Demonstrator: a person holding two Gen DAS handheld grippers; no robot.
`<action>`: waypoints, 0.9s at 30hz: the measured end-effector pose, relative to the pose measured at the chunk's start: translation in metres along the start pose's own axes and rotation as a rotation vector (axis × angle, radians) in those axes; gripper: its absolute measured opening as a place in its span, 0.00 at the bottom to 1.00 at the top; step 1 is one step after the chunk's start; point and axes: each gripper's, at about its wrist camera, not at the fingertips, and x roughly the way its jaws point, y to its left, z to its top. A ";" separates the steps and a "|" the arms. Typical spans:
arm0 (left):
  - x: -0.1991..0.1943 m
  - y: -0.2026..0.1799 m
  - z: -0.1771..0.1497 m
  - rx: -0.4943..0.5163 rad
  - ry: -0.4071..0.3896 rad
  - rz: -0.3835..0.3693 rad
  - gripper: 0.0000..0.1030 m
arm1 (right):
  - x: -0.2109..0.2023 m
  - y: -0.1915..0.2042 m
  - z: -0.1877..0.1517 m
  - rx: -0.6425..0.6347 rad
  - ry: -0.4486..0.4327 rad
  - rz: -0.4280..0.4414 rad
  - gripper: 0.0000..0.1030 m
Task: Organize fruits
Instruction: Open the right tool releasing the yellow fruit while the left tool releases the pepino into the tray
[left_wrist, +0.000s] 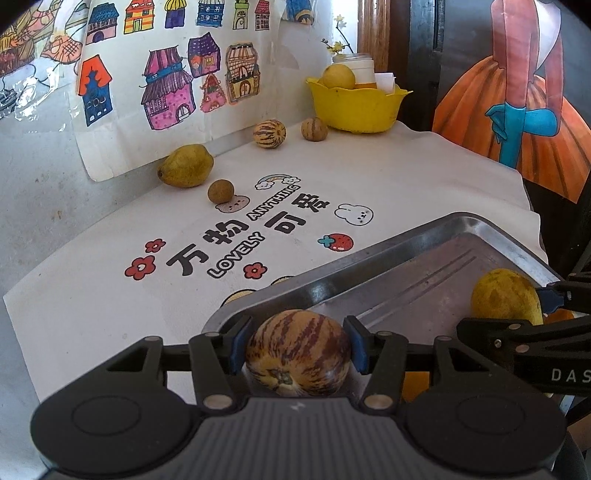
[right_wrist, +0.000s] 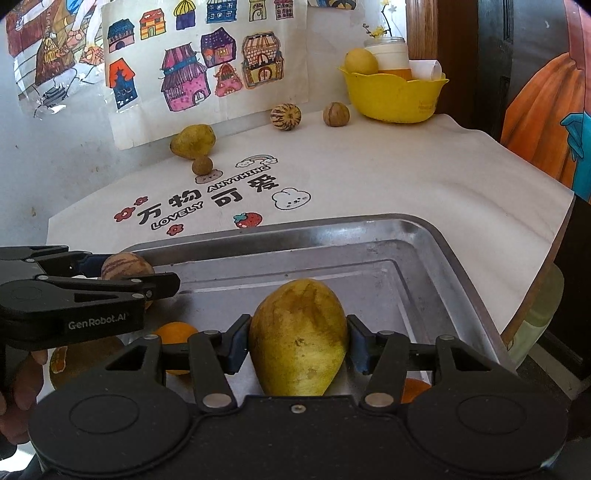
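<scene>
Gripper pads (left_wrist: 236, 347) clamping striped melon (left_wrist: 297, 353), right gripper (right_wrist: 297, 343) clamping yellow fruit (right_wrist: 297, 336): lower onto steel tray (right_wrist: 369, 229) before releasing.

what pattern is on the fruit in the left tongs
Cream-yellow skin with purple-brown stripes on the striped fruit, shown best in the left wrist view.

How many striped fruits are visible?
2: one striped fruit between the left gripper's pads over the tray; another on the cloth near the wall. Others may be hidden.
</scene>
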 end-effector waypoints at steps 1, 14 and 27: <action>0.000 0.000 0.000 0.001 0.001 0.000 0.56 | -0.001 0.000 0.000 -0.001 -0.002 0.000 0.55; -0.002 0.003 0.001 -0.017 0.002 -0.001 0.66 | -0.010 0.002 0.006 -0.003 -0.028 0.006 0.62; -0.008 0.006 0.008 -0.034 -0.020 0.016 0.89 | -0.032 0.000 0.019 0.028 -0.090 0.014 0.85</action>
